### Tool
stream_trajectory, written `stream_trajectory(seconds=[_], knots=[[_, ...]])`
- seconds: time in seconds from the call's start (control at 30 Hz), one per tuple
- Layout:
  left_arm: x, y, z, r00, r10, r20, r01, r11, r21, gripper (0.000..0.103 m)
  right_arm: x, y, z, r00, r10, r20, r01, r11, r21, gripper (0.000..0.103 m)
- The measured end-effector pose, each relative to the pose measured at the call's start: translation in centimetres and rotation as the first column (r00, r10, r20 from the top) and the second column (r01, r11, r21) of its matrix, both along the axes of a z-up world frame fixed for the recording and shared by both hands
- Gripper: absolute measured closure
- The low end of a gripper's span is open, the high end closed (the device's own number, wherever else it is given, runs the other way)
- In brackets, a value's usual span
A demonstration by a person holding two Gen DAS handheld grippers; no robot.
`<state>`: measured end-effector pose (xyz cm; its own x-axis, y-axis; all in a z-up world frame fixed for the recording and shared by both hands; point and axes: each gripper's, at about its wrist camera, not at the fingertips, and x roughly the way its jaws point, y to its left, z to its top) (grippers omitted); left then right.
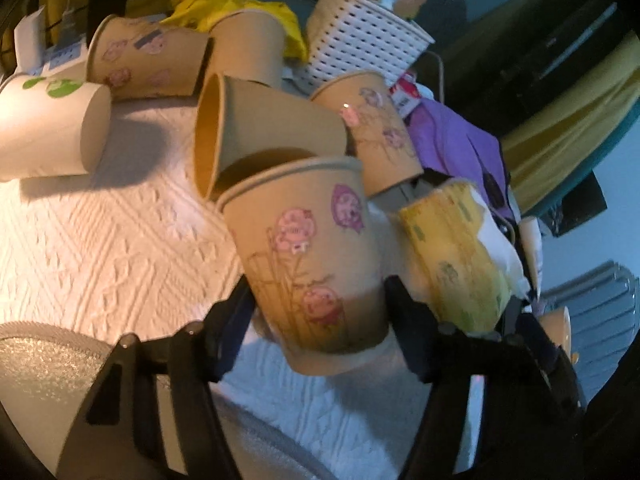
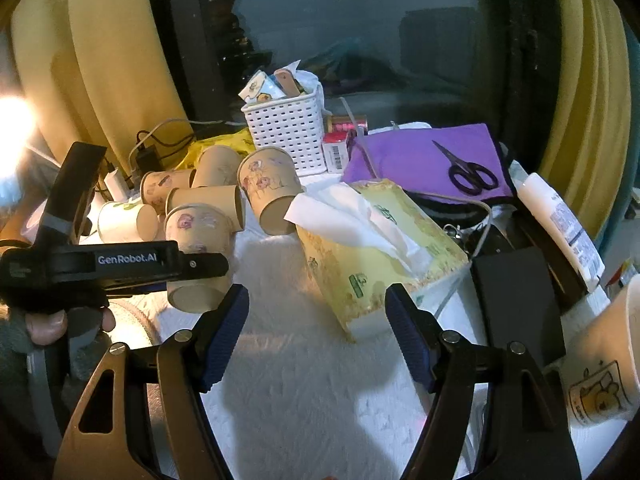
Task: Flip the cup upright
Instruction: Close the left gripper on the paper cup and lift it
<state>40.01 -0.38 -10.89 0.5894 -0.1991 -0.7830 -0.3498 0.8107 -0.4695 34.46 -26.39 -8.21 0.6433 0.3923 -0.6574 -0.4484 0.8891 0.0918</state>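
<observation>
- Left tongs (image 1: 320, 312) pinch the flowered cup (image 1: 308, 260) low on its wall, 1 pad per side, near the closed bottom; the cup sits right between the pads, off the white towel (image 1: 100, 240).
- Cup's long axis runs away from the tongs and tips a bit, open rim at the far, upper end, base toward the camera; so it looks close to upright already, probably just needs leveling and setting down.
- Left hand has it; right tongs (image 2: 316, 328) are spread wide, holding nothing, hovering over bare towel w/ the tissue box (image 2: 372, 252) just ahead.
- Behind the held cup: a plain cup (image 1: 256, 128) on its side, mouth facing left, then more cups lying around; white basket (image 1: 360, 44) farther back.
- Right view shows the left tool from the side, its arm crossing the cup, base clear of the towel; also scissors (image 2: 468, 172) on purple cloth, which left view lacks.
- Left view alone shows pad contact.
</observation>
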Motion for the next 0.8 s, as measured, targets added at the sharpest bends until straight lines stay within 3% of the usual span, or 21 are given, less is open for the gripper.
stream_trajectory(seconds=[0.17, 0.57, 0.8], knots=[[-1.6, -0.1, 0.6, 0.999, -0.036, 0.016, 0.035, 0.999, 0.011, 0.039, -1.0, -0.1, 0.4, 1.0, -0.011, 0.01, 0.011, 1.0, 0.0, 0.029], [-8.0, -1.3, 4.1, 0.982, -0.145, 0.12, 0.128, 0.981, 0.143, 0.039, -5.6, 0.8, 1.9, 0.999, -0.018, 0.036, 0.018, 1.0, -0.003, 0.029], [-14.0, -0.8, 5.2, 0.963, -0.206, 0.176, 0.166, 0.962, 0.215, 0.039, -9.1, 2.5, 2.5, 1.0, 0.007, 0.03, -0.007, 1.0, 0.017, 0.029]])
